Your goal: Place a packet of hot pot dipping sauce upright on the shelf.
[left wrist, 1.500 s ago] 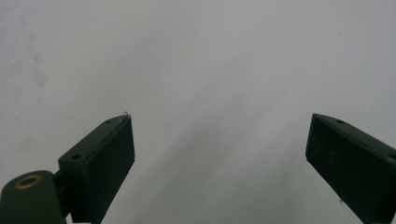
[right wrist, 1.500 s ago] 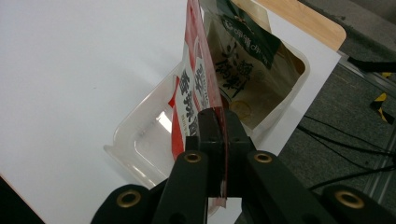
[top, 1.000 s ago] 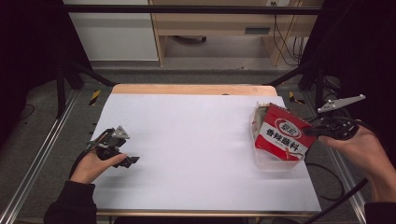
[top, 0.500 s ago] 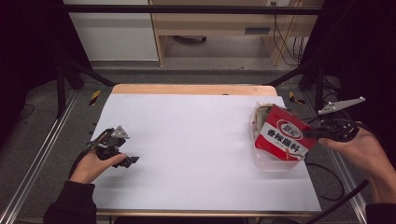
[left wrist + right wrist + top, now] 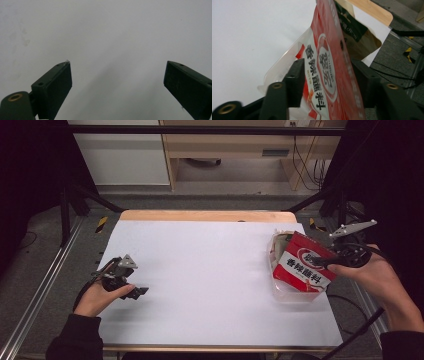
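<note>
The right gripper [image 5: 334,262] had just been opening around the red sauce packet [image 5: 303,265] – letting it settle in the clear tray [image 5: 280,292]. Left gripper [image 5: 140,291] waited open, well left of that tray.

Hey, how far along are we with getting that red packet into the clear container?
Done: the red packet stands in the clear container. In hand: the right gripper has just been opening, packet between its fingers. Left: withdrawing it. The left gripper rests open on the white table.
</note>
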Action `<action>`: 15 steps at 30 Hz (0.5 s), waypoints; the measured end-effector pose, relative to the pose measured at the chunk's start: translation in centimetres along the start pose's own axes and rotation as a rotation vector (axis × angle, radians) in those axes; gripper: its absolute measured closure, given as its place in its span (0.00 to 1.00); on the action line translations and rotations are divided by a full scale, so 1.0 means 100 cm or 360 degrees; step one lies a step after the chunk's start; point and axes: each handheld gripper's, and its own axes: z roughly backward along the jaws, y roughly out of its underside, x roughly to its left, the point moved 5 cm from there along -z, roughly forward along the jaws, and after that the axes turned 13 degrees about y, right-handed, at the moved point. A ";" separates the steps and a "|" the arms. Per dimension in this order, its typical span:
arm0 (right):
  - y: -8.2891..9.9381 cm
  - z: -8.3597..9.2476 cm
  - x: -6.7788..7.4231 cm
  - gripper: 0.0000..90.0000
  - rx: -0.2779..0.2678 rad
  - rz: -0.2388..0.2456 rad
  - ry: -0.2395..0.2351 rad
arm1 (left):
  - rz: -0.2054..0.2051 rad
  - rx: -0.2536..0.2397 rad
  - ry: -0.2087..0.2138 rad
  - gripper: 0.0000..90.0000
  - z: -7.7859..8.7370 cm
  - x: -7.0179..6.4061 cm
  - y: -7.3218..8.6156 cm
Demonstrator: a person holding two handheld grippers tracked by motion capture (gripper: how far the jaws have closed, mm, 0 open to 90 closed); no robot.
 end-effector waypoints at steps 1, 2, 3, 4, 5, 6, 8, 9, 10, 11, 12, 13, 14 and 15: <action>-0.002 -0.001 0.001 0.48 0.0001 -0.0003 0.0015 | 0.0000 -0.0002 0.0001 0.09 0.000 0.000 0.000; -0.004 -0.002 0.001 0.46 0.0005 -0.0001 0.0022 | -0.0001 -0.0002 0.0001 0.09 0.000 0.000 0.000; -0.006 -0.003 0.002 0.43 0.0016 -0.0011 0.0026 | 0.0000 -0.0003 0.0000 0.09 0.000 0.000 0.000; -0.009 -0.004 0.002 0.40 0.0020 -0.0001 0.0045 | -0.0001 -0.0004 0.0000 0.09 0.000 0.000 0.000; -0.012 -0.005 0.002 0.38 0.0020 -0.0003 0.0063 | -0.0002 -0.0003 0.0001 0.09 0.000 0.000 0.000; -0.014 -0.006 0.002 0.36 0.0025 -0.0012 0.0065 | -0.0002 -0.0003 0.0000 0.09 0.000 0.000 0.000; -0.019 -0.006 0.004 0.33 0.0025 -0.0022 0.0081 | -0.0002 -0.0003 0.0002 0.09 0.000 0.000 0.000; -0.022 -0.007 0.004 0.32 0.0027 -0.0025 0.0089 | -0.0001 -0.0003 0.0001 0.09 0.000 0.000 0.000; -0.025 -0.006 0.005 0.30 0.0024 -0.0017 0.0097 | 0.0000 -0.0005 0.0000 0.09 0.000 0.000 0.000; -0.028 -0.007 0.006 0.29 0.0017 -0.0018 0.0102 | 0.0000 -0.0005 -0.0002 0.09 0.001 0.001 0.000; -0.031 -0.007 0.007 0.27 0.0011 -0.0016 0.0111 | 0.0001 -0.0006 -0.0003 0.09 0.001 0.001 0.000; -0.034 -0.007 0.007 0.25 0.0006 -0.0023 0.0121 | 0.0003 -0.0006 -0.0001 0.09 0.001 0.001 0.001; -0.037 -0.007 0.009 0.24 0.0010 -0.0033 0.0129 | 0.0003 -0.0007 -0.0003 0.09 0.001 0.001 0.001; -0.040 -0.007 0.011 0.24 -0.0002 -0.0029 0.0130 | 0.0002 -0.0008 -0.0004 0.09 0.001 0.001 0.001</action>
